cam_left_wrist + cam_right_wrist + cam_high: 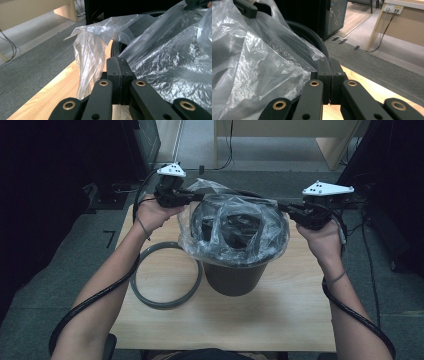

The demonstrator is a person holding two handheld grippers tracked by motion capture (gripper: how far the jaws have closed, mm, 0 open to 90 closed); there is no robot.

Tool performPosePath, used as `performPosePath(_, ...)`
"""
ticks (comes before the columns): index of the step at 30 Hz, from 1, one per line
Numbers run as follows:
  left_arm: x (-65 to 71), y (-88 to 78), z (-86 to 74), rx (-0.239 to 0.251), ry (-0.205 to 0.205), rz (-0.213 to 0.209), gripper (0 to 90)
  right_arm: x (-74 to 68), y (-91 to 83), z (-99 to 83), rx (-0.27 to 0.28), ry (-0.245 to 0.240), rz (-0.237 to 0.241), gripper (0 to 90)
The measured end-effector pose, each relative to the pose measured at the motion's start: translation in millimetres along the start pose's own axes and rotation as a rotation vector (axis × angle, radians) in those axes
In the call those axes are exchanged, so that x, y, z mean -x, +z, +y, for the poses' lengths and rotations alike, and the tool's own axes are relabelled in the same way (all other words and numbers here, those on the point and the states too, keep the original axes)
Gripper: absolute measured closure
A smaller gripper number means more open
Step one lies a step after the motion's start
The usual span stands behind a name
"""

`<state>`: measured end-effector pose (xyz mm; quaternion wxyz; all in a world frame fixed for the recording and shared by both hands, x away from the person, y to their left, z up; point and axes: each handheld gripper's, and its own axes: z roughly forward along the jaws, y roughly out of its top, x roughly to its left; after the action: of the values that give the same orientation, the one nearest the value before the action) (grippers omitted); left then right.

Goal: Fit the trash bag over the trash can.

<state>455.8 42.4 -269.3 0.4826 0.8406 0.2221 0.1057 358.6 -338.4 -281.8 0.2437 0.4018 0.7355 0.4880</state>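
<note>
Crinkled clear plastic bag (235,227) over bin (235,277)

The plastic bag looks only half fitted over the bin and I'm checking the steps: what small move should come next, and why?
Probably draw both hands outward and down. The left gripper and right gripper sit at opposite edges of the plastic bag, jaws shut, seemingly pinching film. The bag lies loosely crumpled over the mouth of the bin, and the grey ring waits on the table.
</note>
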Motion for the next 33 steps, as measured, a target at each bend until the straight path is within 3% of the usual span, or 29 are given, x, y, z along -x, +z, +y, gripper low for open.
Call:
performPosePath(2,0.0,0.5,0.1,0.0,0.0,-0.001,90.0,1.8,0.0,-1.2,0.008,0.014,0.01,90.0)
performPosePath(7,2.5,1.9,1.6,0.017,0.005,0.008,89.8,2.2,2.4,-1.8,0.028,0.012,-0.035,90.0)
performPosePath(10,0.0,2.6,2.2,0.031,0.0,0.019,85.2,7.6,1.9,-3.6,0.037,0.063,-0.014,90.0)
performPosePath(12,-2.5,4.3,2.5,0.038,-0.024,0.009,83.6,12.2,2.8,-4.4,0.04,0.094,-0.003,90.0)
performPosePath(20,-6.6,6.8,-2.7,0.043,-0.073,-0.034,90.0,26.1,8.4,-8.5,0.058,0.235,0.068,90.0)
performPosePath(30,2.2,-7.4,-10.7,0.016,-0.049,-0.096,90.0,17.3,-2.6,-9.9,0.018,0.223,0.138,90.0)
performPosePath(33,7.2,-14.8,-16.2,0.013,-0.041,-0.133,90.0,12.2,-8.5,-13.7,0.019,0.221,0.168,90.0)
